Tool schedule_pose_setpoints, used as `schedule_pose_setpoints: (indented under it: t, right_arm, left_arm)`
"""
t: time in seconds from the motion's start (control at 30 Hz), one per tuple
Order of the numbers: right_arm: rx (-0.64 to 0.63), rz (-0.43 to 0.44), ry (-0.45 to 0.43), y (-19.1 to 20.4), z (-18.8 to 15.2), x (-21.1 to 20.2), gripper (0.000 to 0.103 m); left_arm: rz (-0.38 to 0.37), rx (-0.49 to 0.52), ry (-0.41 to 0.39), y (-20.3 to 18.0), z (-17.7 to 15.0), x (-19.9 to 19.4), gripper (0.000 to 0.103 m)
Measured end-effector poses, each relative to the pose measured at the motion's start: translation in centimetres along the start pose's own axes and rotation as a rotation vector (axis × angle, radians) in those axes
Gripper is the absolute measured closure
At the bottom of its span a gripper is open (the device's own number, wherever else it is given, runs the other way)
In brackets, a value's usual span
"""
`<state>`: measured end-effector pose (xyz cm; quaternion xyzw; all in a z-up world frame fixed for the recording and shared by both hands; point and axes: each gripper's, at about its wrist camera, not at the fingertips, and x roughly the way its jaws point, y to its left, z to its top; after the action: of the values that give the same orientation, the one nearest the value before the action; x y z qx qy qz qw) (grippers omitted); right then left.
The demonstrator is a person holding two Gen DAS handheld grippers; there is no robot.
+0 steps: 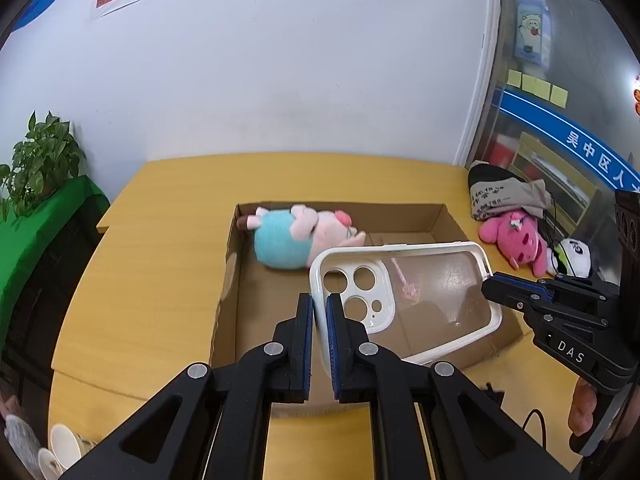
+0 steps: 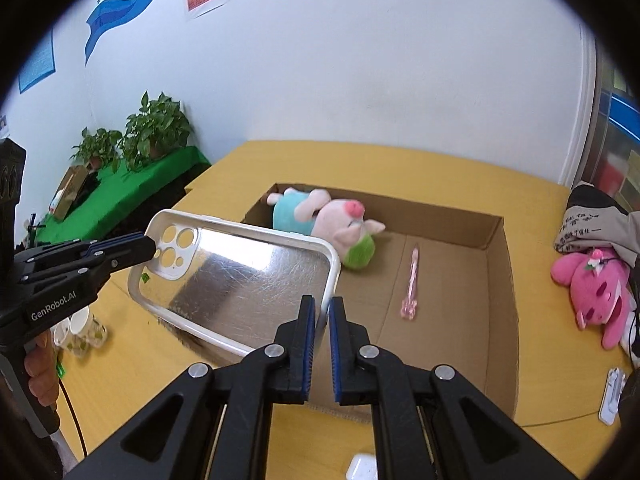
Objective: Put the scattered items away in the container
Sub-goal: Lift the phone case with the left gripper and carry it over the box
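Together clamping one phone case (image 1: 404,292): left gripper (image 1: 319,312) nearly shut on its camera end, right gripper (image 2: 322,316) pinching the opposite edge, box (image 2: 496,264) just ahead.

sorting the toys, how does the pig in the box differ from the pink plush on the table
The pig lies inside the cardboard box; the pink plush lies outside on the table. The pig is pale pink with a blue outfit; the plush is hot pink all over. Both are soft toys lying down.

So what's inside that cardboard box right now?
Inside the cardboard box lie a plush pig against the far wall and a pink pen on the floor. The phone case, gripped by both claws above the box's near left corner, hides the floor there.
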<state>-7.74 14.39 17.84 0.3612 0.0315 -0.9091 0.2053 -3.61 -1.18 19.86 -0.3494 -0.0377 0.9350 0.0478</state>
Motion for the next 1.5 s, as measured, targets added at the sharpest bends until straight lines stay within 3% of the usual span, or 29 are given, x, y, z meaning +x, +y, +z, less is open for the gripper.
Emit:
schedule_pose_setpoints:
  t: [0.33,1.13,1.5]
  right_arm:
    - [0.026,0.004,0.054,-1.6,2.1,3.3,0.097]
    - [0.069,0.03,0.268,-3.9,1.1,15.9,0.097]
    - [0.075,0.015,0.404,-3.5,0.5,22.6,0.097]
  left_arm:
    - [0.011,0.021,0.031,0.1,2.9,3.2,0.096]
    - [0.033,0.024,0.257,3.4,1.7,16.3,0.096]
    - [0.146,0.028,0.416,4.7,-0.1,23.1,0.096]
